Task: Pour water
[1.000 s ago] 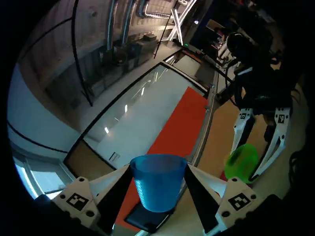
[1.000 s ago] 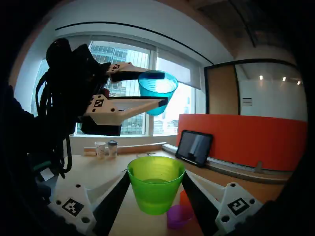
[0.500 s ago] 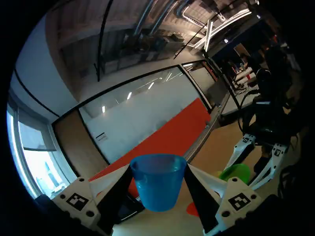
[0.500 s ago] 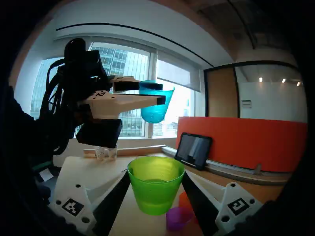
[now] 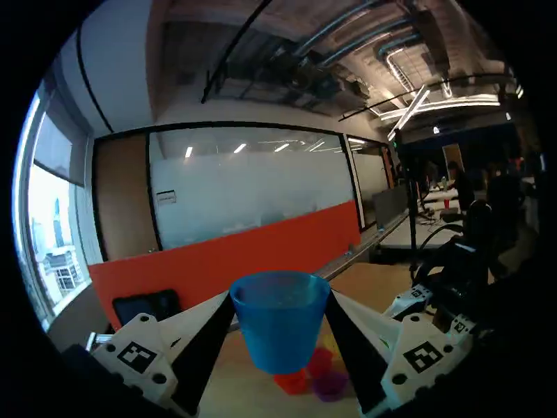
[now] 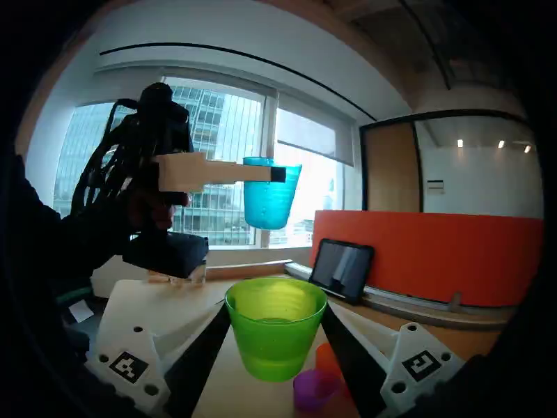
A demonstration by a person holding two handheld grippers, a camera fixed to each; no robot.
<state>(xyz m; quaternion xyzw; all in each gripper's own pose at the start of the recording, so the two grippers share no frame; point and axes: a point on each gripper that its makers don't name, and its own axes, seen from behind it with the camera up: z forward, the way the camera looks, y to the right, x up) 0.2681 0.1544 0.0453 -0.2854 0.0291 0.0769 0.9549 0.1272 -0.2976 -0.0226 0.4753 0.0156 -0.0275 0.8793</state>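
Blue translucent plastic cup (image 5: 280, 327) is hanging upright, left tongs (image 5: 278, 301) clamping its mid-wall: probably light, slick, squeezable. Right tongs (image 6: 275, 312) are clamping the green plastic cup (image 6: 275, 345) likewise.

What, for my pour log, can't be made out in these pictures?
- Inside of the blue cup: left gripper view, its own wall hides any water.
- Red cup: same view, partly behind the blue cup.
- Purple cup: right gripper view, partly behind the green cup.
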